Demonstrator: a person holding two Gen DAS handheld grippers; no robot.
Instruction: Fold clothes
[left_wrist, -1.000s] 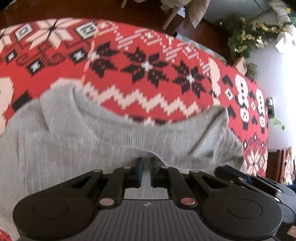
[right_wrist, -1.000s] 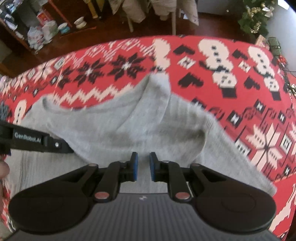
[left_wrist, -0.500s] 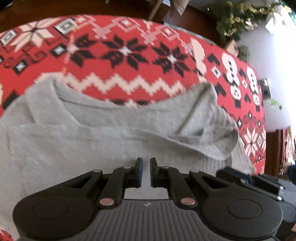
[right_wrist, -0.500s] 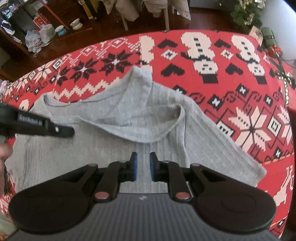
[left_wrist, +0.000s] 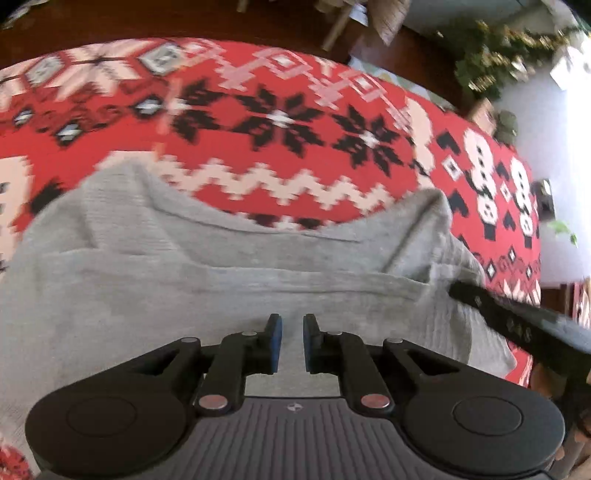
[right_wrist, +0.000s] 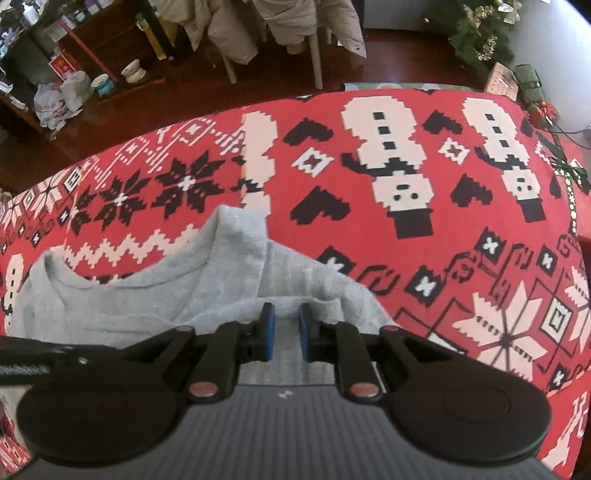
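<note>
Grey top (left_wrist: 229, 280) spread on the red cloth (left_wrist: 280, 147), directly under and ahead of both tongs, long axis running crosswise from left tongs (left_wrist: 291, 341) to right tongs (right_wrist: 282, 332). Near edge folded up over the body, raw fold line lying just beyond the tips; neckline and shoulders farther ahead, one shoulder peaked up ahead of the right tongs. Both pairs narrowed to a slim gap with knit showing between the pads; pinching a layer or merely hovering, hard to say through the blur. Right tongs nearer the peaked, rumpled end; left nearer the flatter end.
</note>
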